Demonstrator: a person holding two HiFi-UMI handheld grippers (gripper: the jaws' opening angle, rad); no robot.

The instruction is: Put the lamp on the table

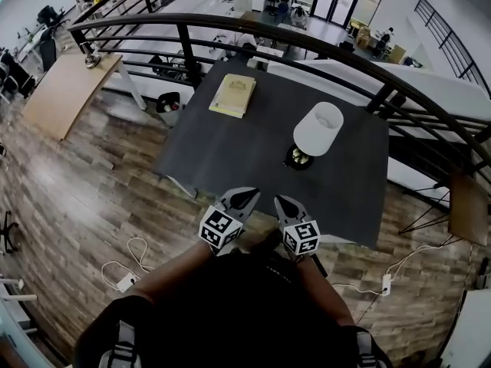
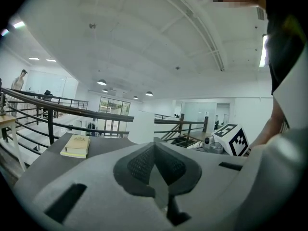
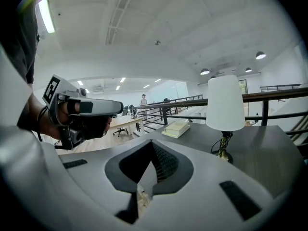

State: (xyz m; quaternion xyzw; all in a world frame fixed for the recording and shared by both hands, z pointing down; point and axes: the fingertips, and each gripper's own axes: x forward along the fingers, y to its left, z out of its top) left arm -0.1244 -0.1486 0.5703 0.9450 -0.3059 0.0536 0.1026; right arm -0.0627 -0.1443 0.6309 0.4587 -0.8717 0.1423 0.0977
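The dark table (image 1: 230,152) carries the white-shaded lamp (image 1: 317,127), upright at two o'clock from its middle, and a yellow book (image 1: 232,95) at eleven. At six o'clock, the left gripper (image 1: 244,199) and right gripper (image 1: 285,205) are closed and empty.

Yellow book (image 1: 232,95) laid flat, closed, near curved black railing (image 1: 230,29). Light wooden desk (image 1: 67,90) set far left, well apart from book; dark bin (image 1: 169,106) placed between them. White power strip (image 1: 125,283) with looped cable left on plank floor (image 1: 69,198)
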